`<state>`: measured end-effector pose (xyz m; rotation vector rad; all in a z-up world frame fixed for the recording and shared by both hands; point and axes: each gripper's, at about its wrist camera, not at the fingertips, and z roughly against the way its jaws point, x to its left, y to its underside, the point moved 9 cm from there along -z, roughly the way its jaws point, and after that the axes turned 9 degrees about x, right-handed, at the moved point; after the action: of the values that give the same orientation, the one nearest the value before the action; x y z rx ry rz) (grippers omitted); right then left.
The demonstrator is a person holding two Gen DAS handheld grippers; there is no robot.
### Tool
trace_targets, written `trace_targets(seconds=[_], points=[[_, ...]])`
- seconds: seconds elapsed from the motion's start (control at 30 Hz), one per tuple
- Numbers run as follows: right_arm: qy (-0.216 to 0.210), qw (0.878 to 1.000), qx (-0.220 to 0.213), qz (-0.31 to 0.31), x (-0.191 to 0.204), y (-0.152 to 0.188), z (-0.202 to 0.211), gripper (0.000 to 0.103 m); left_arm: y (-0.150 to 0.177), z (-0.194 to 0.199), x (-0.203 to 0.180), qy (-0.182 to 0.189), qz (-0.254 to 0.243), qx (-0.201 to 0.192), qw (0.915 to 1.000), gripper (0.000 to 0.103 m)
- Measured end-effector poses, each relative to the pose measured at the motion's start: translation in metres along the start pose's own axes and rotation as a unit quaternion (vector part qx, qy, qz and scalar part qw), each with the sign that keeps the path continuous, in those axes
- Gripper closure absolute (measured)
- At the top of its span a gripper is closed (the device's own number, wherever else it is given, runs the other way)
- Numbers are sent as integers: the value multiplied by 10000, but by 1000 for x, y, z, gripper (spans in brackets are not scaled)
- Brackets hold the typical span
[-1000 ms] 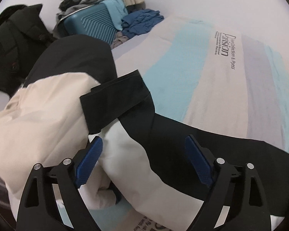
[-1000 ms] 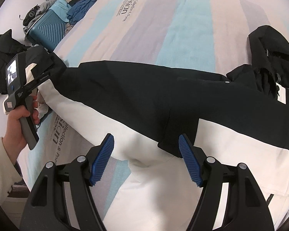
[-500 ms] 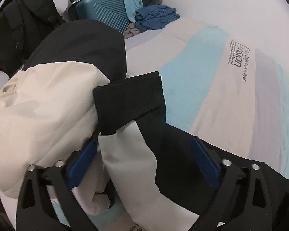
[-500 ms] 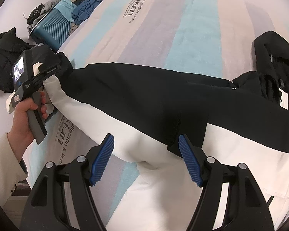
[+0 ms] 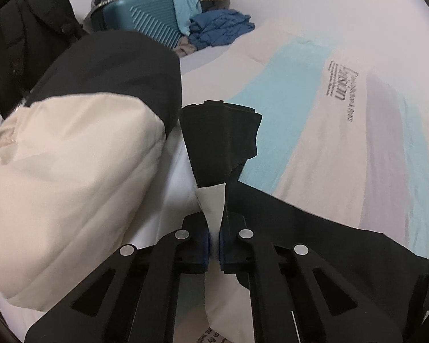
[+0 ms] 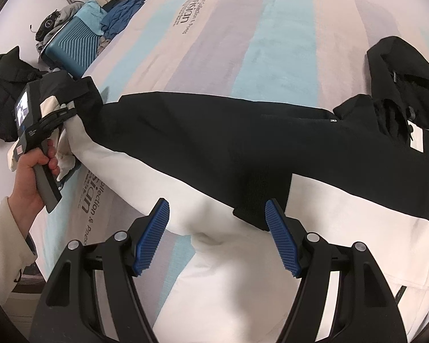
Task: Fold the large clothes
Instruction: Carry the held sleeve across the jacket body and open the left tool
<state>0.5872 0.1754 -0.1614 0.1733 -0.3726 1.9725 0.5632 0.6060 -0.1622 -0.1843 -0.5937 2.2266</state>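
Left tongs [image 5: 213,243] just clamped on black-and-cream padded jacket [image 6: 214,143] sleeve near black cuff [image 5: 223,140].
Right tongs [image 6: 217,237] apart over hem; bulky, soft, probably slippery, so best gripped at seams.

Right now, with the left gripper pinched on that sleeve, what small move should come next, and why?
Probably close the right gripper on the jacket's hem between its open pads. The left gripper has just closed on the sleeve end, so only one end of the jacket is held.
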Motion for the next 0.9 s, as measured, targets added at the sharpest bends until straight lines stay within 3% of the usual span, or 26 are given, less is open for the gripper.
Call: trace_targets(seconds=[0.33,0.53,0.9], points=[[2,9995,-268,-178,-23,1,17,34,9,69,-52,306,-457,-474,9974,101],[140,9981,-531,-273,-55,11,42,31,35,119,-126,654,-1028,-568,9909,101],[567,9890,-1187,-671,-151,45,104,12,116,193,-261,1108,-1831,-654,9746,101]])
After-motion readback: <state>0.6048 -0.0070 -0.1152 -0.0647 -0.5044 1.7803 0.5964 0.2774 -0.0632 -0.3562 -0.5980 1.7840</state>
